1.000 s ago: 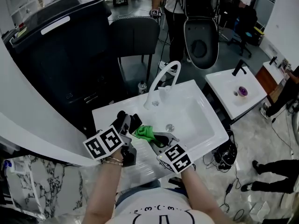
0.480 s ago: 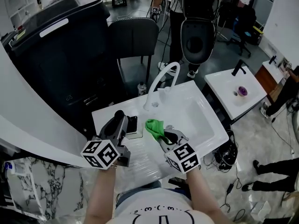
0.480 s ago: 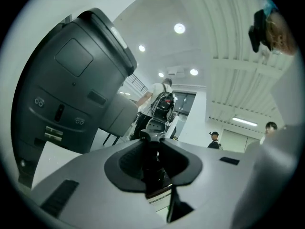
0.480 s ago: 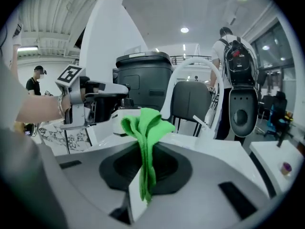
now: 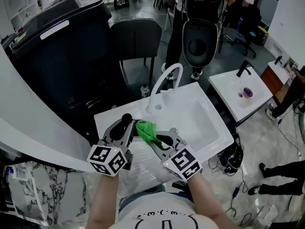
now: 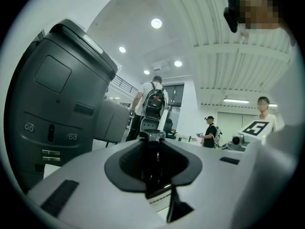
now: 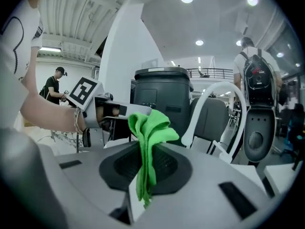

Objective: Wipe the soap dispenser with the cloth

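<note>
My left claw [image 5: 125,129] is clamped on the black dispenser [image 6: 151,138], holding it up over the near-left rim of the sink [image 5: 209,128]. My right claw [image 7: 145,171] pinches the green cloth [image 7: 148,125], its folds bunched above the jaws, just beside the dispenser; whether they touch I cannot tell. The sink opens to the right of both claws, and the faucet [image 5: 166,82] arches at its back rim. A second sink [image 5: 228,90] stands apart on the right with a purple thing [image 5: 247,93] in it. A chair [image 5: 136,37] and a dark bin [image 5: 57,42] stand behind. My left cube [image 5: 108,159] bears square black-and-white markers.
</note>
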The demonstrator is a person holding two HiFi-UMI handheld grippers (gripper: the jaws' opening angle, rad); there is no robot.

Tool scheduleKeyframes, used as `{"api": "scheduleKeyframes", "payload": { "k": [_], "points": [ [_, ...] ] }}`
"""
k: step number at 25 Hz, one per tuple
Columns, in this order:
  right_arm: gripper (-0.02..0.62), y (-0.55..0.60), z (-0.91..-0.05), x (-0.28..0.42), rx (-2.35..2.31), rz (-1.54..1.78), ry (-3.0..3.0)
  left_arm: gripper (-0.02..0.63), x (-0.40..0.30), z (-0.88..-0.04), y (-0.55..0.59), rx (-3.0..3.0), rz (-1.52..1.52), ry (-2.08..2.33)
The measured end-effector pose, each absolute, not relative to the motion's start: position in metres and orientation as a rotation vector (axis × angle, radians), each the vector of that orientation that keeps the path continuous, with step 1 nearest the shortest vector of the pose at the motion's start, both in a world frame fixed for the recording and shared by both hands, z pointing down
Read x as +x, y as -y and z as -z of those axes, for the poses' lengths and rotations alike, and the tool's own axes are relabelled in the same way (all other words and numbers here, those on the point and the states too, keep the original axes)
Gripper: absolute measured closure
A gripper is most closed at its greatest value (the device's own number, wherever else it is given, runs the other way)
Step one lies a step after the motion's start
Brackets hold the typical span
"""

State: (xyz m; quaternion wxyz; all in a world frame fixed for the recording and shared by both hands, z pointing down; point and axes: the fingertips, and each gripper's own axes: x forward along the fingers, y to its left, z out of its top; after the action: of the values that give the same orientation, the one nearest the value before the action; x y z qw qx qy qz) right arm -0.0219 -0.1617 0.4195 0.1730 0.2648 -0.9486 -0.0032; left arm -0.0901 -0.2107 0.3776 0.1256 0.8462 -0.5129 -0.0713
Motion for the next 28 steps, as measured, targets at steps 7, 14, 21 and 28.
{"api": "scheduleKeyframes", "payload": {
  "k": [7, 14, 21, 28],
  "points": [
    [0.546, 0.161, -0.437, -0.025, 0.713, -0.028, 2.659, 0.514, -0.084, -0.366, 0.205, 2.524, 0.258, 1.463],
    [0.546, 0.164, -0.474, -0.01, 0.733, -0.099, 2.517, 0.514, -0.079, -0.355, 0.198, 2.6, 0.303, 1.424],
    [0.546, 0.17, -0.45, 0.013, 0.83, -0.105, 2.579, 0.515, -0.075, -0.356, 0.196, 2.607, 0.28, 1.421],
    [0.546, 0.178, -0.39, 0.016, 0.907, -0.316, 2.868, 0.515, -0.062, -0.358, 0.184, 2.708, 0.185, 1.398]
  ]
}}
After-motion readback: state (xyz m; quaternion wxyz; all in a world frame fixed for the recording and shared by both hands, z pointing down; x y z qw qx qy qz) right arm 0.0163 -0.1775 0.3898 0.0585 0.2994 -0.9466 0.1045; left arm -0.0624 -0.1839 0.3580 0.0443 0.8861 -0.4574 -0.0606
